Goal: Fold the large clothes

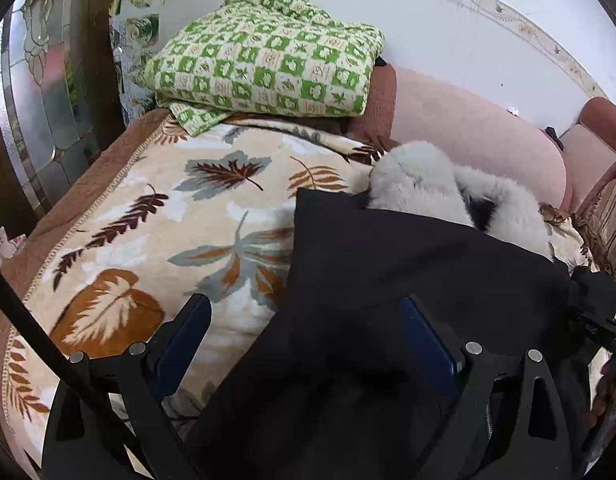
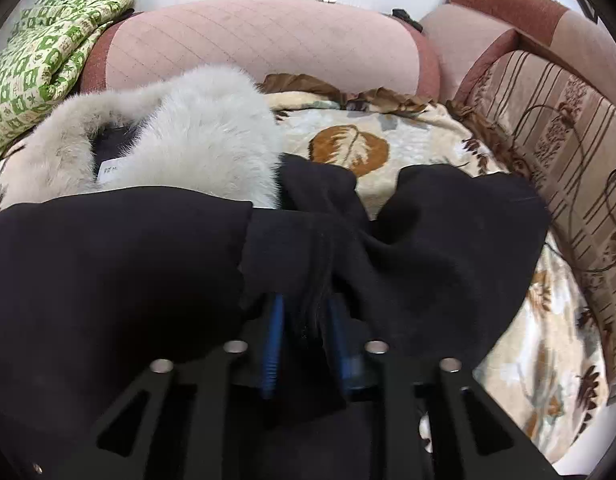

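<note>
Blanket: we see a cream blanket (image 1: 155,216) with brown and grey leaves spread over the sofa seat.
Quilt: we find a folded green-checked quilt (image 1: 263,64) at the seat's far left end.
Backrest: we note a pink cushion (image 2: 263,40) against the white wall (image 1: 448,20).
Striped cushion: we see a striped cushion (image 2: 568,152) at the right.
Glass: we see a patterned glass panel (image 1: 39,92) at the left.

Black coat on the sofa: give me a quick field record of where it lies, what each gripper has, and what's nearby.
garment: black coat with pale fur collar, lying on leaf-print blanket
right gripper: jaws narrow, a bunched fold of the coat between them
left gripper: jaws wide apart, coat lying across the gap, not pinched
nearby: folded green checked quilt at the sofa's end
fold status: coat bunched, not yet a neat fold
</note>
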A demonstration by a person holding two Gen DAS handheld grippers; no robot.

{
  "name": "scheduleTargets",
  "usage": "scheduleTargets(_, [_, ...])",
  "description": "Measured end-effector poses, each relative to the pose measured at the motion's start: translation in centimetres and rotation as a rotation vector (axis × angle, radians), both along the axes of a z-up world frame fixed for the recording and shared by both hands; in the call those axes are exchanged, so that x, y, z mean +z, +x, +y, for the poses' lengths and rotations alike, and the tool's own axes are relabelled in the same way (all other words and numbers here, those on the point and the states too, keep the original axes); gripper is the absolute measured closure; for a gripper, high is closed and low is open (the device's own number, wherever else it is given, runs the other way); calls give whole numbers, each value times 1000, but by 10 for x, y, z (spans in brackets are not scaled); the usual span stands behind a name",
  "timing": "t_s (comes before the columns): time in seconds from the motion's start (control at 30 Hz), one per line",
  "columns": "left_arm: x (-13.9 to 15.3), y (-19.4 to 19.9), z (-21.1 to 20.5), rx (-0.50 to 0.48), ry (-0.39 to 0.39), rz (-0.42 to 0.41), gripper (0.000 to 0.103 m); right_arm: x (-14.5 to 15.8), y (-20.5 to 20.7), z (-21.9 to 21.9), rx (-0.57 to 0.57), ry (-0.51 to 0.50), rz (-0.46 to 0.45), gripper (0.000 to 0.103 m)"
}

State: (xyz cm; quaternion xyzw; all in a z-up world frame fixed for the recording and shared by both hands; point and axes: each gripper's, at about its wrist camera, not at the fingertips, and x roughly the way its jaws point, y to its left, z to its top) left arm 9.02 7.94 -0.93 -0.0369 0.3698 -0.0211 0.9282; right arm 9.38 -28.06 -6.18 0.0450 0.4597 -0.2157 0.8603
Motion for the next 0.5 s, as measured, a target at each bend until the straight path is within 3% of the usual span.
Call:
scheduleTargets(0.07, [4,-5,6,11,-10,-11,8,15,-14,-2,-2,-12,-37,38])
scheduleTargets(0.1, [6,-7,9,17,-19,-12,9,25,-22,-2,-5,-27,-59,36])
scheduleTargets(0.23, [15,-13,24,56,-70,-34,9,57,-44,10,1,-83,-128,36])
scheduleTargets(0.33, [20,-15,29,81,-61,-52,9,71,-42,32,63,-80,-169,36])
scheduleTargets(0.4, [20,-15,29,90,-37,-53,8,70,-29,51,120,-57,-153,36])
scheduleTargets(0.5, [21,-14,31,86,-24,-48,9,52,-4,75,176,-43,-107,48])
